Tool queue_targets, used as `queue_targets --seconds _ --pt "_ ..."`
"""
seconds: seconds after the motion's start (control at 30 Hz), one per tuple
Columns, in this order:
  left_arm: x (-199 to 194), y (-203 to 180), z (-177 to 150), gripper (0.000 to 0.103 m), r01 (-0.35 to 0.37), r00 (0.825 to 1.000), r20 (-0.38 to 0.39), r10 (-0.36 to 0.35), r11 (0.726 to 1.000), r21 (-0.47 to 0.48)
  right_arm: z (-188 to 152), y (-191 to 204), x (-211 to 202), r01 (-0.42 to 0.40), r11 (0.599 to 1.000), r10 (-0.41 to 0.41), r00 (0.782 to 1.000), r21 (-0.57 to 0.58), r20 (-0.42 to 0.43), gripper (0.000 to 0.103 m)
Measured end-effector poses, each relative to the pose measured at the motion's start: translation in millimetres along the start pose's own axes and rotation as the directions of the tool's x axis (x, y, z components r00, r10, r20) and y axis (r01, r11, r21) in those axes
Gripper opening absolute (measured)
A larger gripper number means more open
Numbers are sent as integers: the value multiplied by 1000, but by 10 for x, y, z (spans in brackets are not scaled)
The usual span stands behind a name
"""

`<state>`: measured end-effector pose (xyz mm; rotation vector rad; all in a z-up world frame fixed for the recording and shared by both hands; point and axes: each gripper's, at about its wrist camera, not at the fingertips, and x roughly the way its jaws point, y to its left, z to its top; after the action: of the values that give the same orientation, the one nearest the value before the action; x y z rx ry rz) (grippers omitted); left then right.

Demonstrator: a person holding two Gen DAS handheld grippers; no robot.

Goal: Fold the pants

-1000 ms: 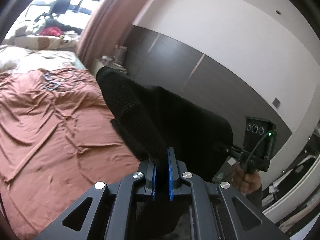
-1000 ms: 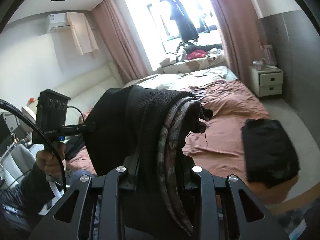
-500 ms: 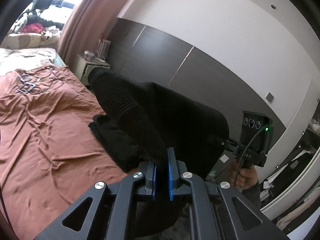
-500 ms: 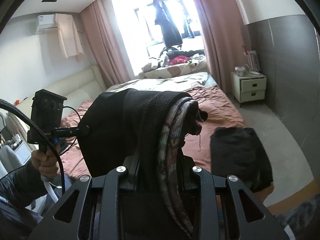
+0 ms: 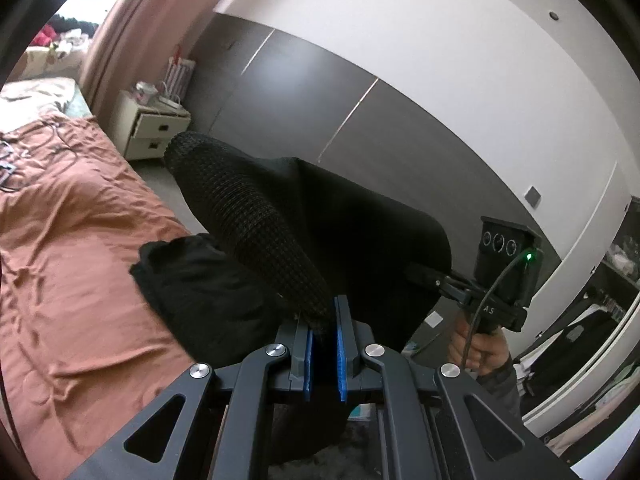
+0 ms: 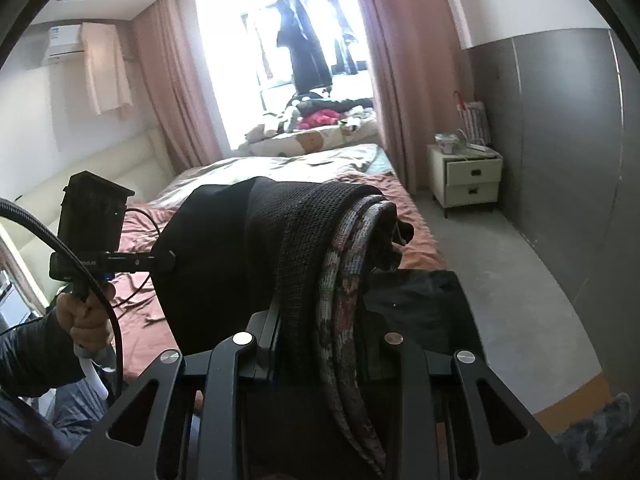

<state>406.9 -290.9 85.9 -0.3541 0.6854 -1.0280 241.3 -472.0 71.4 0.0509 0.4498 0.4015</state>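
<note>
The black pants hang in the air, stretched between both grippers above the bed's edge. My left gripper is shut on the ribbed black waistband. My right gripper is shut on the other end of the waistband, whose patterned inner lining shows. Each gripper appears in the other's view: the right one and the left one, both pinching the cloth. The rest of the pants lies bunched on the bed's near edge, also seen in the right wrist view.
The bed with a rust-brown sheet spreads to the left. A white nightstand stands by the grey wall panels. Grey floor runs beside the bed. A window with clothes piled below it is far back.
Both grippers have swung with the pants toward the bed's edge and the wall side. The bed fills less of the left view; the grips are unchanged.
</note>
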Motion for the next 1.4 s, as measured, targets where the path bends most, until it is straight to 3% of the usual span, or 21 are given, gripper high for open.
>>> queue_targets --seconds 0.57,0.97,1.03,1.07,1.1,1.17,1.23,1.33,1.4 --pt "1148 531 160 9 46 995 -87 -52 997 -61 151 -96 263 97 995 -94 990 17 -103 25" --pt "1525 1061 238 10 27 996 -76 -36 994 -110 230 -116 500 95 995 -89 986 34 -137 25" --pt "1647 1221 225 11 -29 996 -91 17 992 -123 166 -196 525 111 993 -104 986 46 -130 28" --pt "1711 1300 207 20 -49 994 -108 35 990 -134 88 -261 575 131 990 -121 983 60 -141 37" --pt "1818 1439 159 34 -74 988 -147 49 984 -165 25 -318 694 156 984 -139 974 81 -181 54" --pt "1969 1686 36 44 -105 978 -200 58 966 -235 -137 -435 914 200 971 -160 949 128 -271 70" --pt "2048 1895 -86 44 -141 970 -233 75 951 -277 -356 -556 1046 254 950 -180 920 180 -348 70" --pt "2053 2049 -148 45 -140 969 -238 64 938 -317 -524 -601 986 285 935 -191 905 209 -380 70" --pt "2045 2108 -137 50 -131 973 -226 55 933 -336 -584 -574 850 295 930 -197 903 219 -381 70"
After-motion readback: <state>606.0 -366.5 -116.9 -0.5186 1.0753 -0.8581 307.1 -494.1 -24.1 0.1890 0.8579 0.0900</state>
